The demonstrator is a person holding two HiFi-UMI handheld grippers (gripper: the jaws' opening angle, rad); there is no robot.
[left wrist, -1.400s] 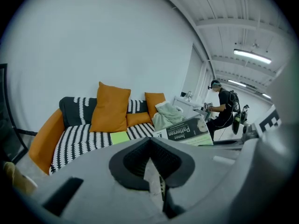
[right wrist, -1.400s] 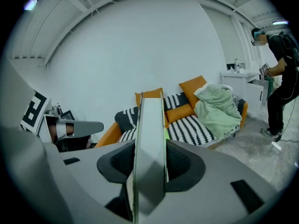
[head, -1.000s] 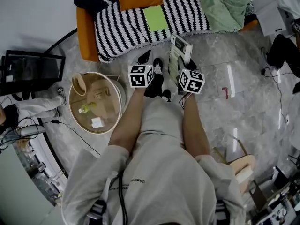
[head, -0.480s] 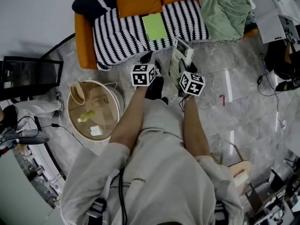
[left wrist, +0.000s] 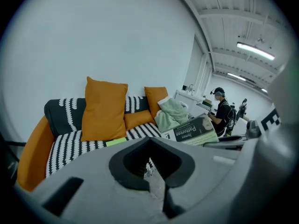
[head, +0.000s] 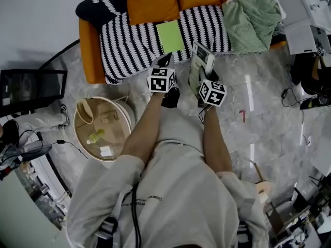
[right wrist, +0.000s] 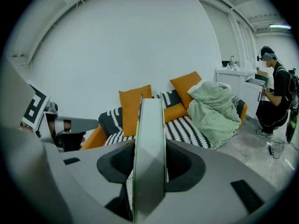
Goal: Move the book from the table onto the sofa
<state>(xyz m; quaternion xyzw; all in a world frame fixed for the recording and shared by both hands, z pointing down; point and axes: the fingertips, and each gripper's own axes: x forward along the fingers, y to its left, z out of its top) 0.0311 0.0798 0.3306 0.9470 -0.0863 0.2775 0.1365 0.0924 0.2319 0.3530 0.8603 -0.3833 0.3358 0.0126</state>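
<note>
The book (head: 200,62), pale with a dark cover panel, stands on edge in my right gripper (head: 204,75), which is shut on it. In the right gripper view its pale edge (right wrist: 149,139) fills the gap between the jaws. The left gripper view shows its printed cover (left wrist: 192,129) off to the right. My left gripper (head: 165,62) hovers beside it, shut and holding nothing, at the sofa's front edge. The orange sofa (head: 89,45) carries a black-and-white striped blanket (head: 134,40).
On the sofa lie a light green flat sheet (head: 169,36), an orange cushion (head: 152,1) and a green throw (head: 253,14). A round wooden table (head: 81,133) with small items stands at the left. A person (right wrist: 275,92) stands at a white counter on the right.
Both grippers have moved forward toward the sofa, the right one carrying the book. The sofa now lies closer, and the round table has slipped further behind at the left.
</note>
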